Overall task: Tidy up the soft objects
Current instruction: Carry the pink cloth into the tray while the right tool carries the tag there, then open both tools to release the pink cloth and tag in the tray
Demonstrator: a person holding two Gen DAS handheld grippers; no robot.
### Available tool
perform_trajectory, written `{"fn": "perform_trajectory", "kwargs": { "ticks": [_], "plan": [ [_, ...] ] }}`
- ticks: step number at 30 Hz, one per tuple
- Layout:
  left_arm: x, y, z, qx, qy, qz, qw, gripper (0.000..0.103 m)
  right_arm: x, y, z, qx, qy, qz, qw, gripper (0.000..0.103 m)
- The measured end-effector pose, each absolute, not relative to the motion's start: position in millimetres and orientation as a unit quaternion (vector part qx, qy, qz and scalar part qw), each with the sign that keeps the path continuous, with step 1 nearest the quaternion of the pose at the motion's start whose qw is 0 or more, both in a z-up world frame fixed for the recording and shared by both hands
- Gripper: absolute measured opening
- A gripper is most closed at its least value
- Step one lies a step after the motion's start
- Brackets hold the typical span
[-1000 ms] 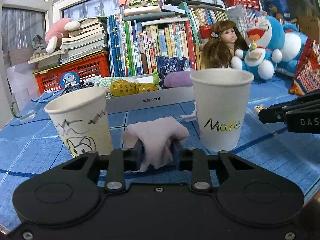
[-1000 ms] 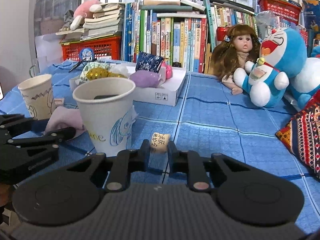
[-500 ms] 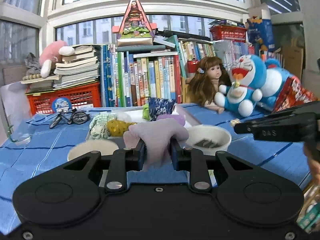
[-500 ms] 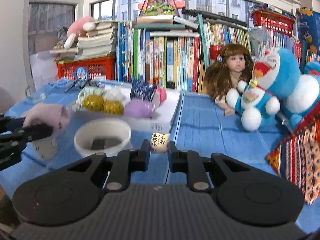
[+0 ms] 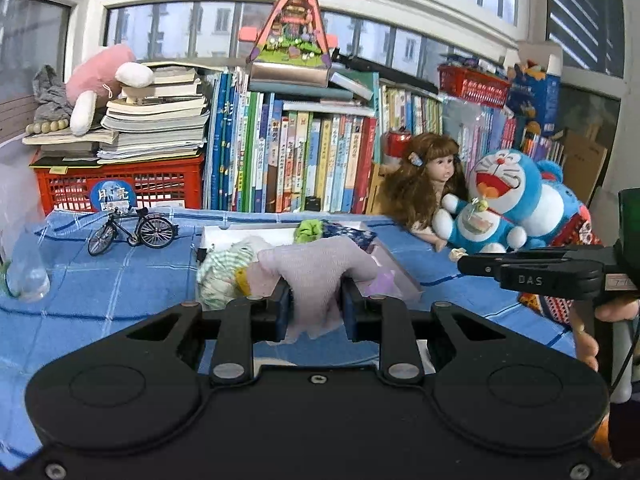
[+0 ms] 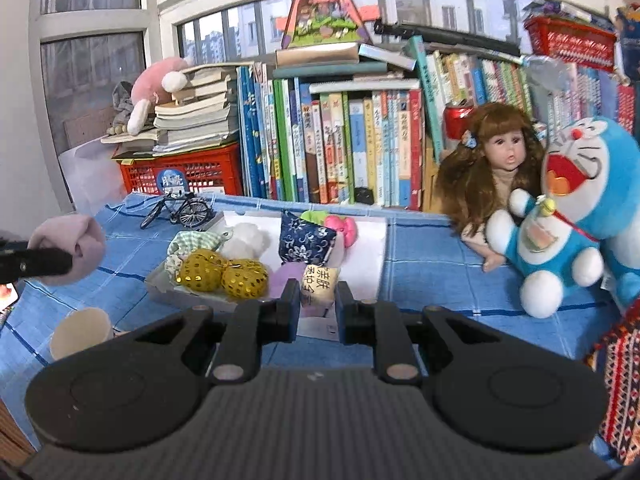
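Note:
My left gripper (image 5: 314,312) is shut on a pale pink cloth (image 5: 320,272) that drapes over both fingers, held in the air in front of the white tray (image 5: 248,233). The same pink cloth (image 6: 68,249) shows at the left edge of the right wrist view. My right gripper (image 6: 318,304) is shut on a small cream pouch with printed characters (image 6: 318,292), raised above the near side of the white tray (image 6: 372,256). In the tray lie two gold sequin balls (image 6: 222,277), a green checked cloth (image 6: 192,240), a white plush (image 6: 244,238), a navy floral bag (image 6: 306,240) and a pink plush (image 6: 342,230).
A paper cup (image 6: 80,330) stands low at the left on the blue checked tablecloth (image 6: 424,252). A toy bicycle (image 5: 132,230), a red crate (image 5: 120,188) under stacked books, a row of upright books, a doll (image 6: 492,176) and blue cat plushes (image 6: 560,216) ring the table's back and right.
Both grippers have risen with their loads and come closer to the tray. The two paper cups have dropped below the left wrist view; one remains low left in the right wrist view.

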State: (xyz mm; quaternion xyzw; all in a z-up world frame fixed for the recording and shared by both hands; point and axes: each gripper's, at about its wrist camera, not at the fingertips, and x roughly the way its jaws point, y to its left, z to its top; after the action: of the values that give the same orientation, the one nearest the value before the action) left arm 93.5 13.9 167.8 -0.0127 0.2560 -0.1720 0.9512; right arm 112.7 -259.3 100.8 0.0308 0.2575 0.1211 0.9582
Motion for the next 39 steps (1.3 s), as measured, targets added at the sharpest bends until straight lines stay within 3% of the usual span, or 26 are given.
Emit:
{"fn": "perform_trajectory", "kwargs": {
  "ticks": [8,20,35,39],
  "plan": [
    [187.2,35.7,158.8,-0.014,0.356,-0.175,0.918,0.024,160.9,-253.3,94.7,0.038,0.316,0.112,0.941,0.022],
    [270.5,25.8,97.7,-0.009,0.449,-0.208,0.869,0.024,211.4,-236.4,62.8,0.038,0.389,0.169,0.905,0.022],
    [324.1,19.7,62.5,-0.013,0.459,-0.23,0.858,0.025,268.5,-236.1,33.7,0.064,0.414,0.184,0.889,0.022],
    [328.6,19.1,58.4,-0.015,0.454,-0.233,0.86,0.029,277.7,-239.5,29.5,0.074,0.416,0.187,0.887,0.023]
  ]
}}
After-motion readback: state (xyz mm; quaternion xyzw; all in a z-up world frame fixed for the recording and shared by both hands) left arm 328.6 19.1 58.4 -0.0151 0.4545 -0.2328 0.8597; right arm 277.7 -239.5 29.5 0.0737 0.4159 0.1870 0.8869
